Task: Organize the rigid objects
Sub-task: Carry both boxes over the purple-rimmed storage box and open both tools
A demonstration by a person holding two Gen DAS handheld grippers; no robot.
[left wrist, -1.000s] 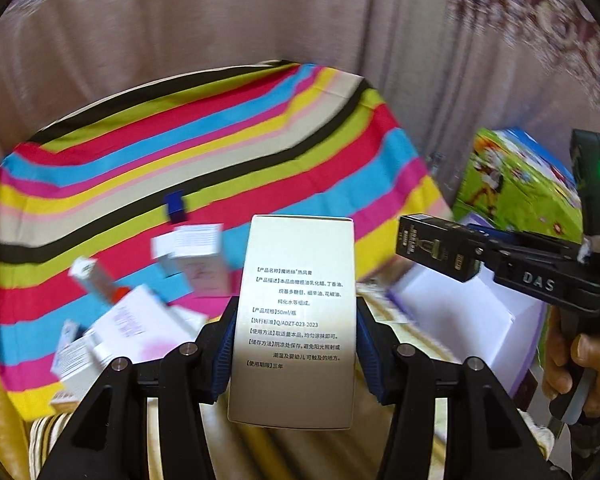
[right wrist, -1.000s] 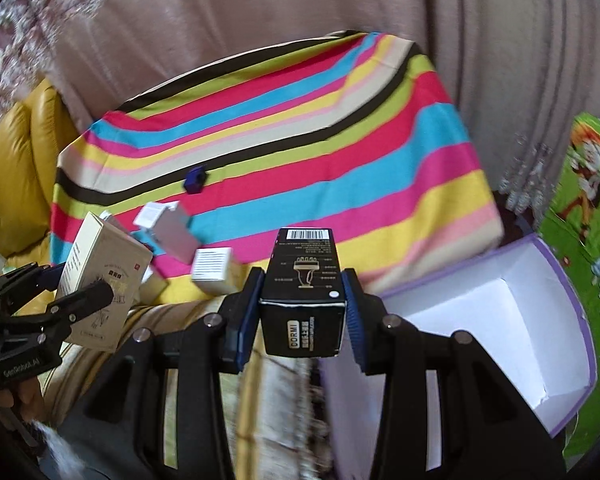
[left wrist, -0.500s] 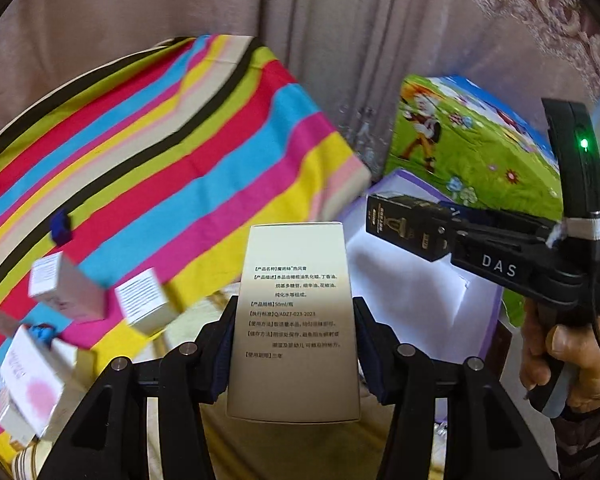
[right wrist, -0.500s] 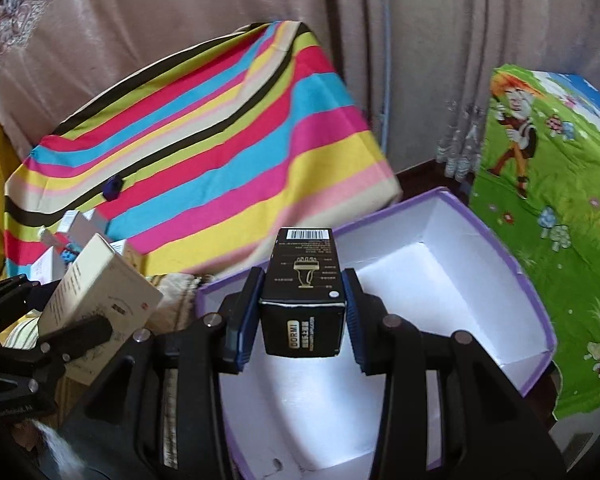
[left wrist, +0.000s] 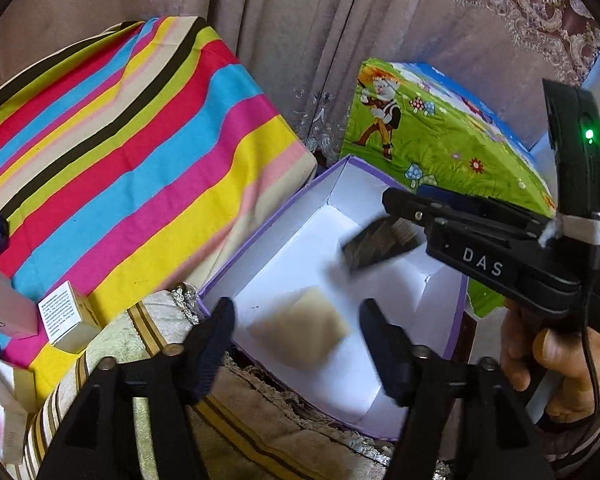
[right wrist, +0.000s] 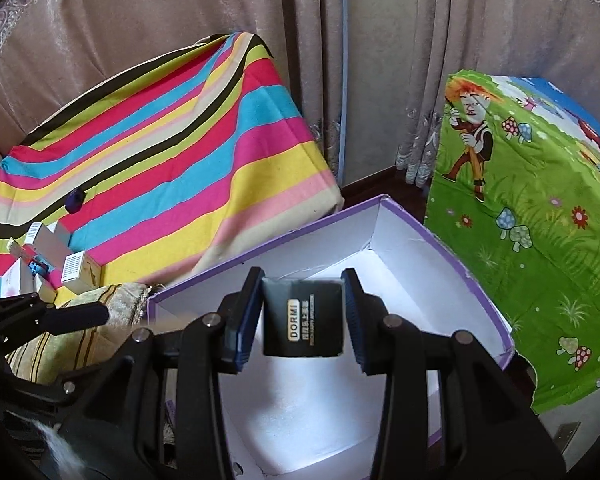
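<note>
left wrist view: both boxes dropping into the purple-rimmed box point(left wrist: 260, 240).
left gripper point(left wrist: 296, 344) jaws opening, beige box point(left wrist: 304, 324) blurred, loose between them; right gripper point(right wrist: 304, 316) jaws opening, black box point(right wrist: 302, 316) slipping free; either may tumble, land askew.

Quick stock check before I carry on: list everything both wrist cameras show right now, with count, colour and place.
storage box: one, purple outside, white inside, on the floor, open.
beige carton: one, blurred, inside the storage box, clear of the left gripper's fingers.
black carton: one, over the storage box, between the right gripper's fingers.
small cartons: several, white and pinkish, on the striped cloth's left end.
blue item: one, small, on the striped cloth.
striped cloth: one, multicoloured.
cartoon cloth: one, green, right of the storage box.
curtain: brown, behind.
left gripper: jaws opening.
right gripper: jaws opening.
hand: one, on the right gripper's handle.
</note>
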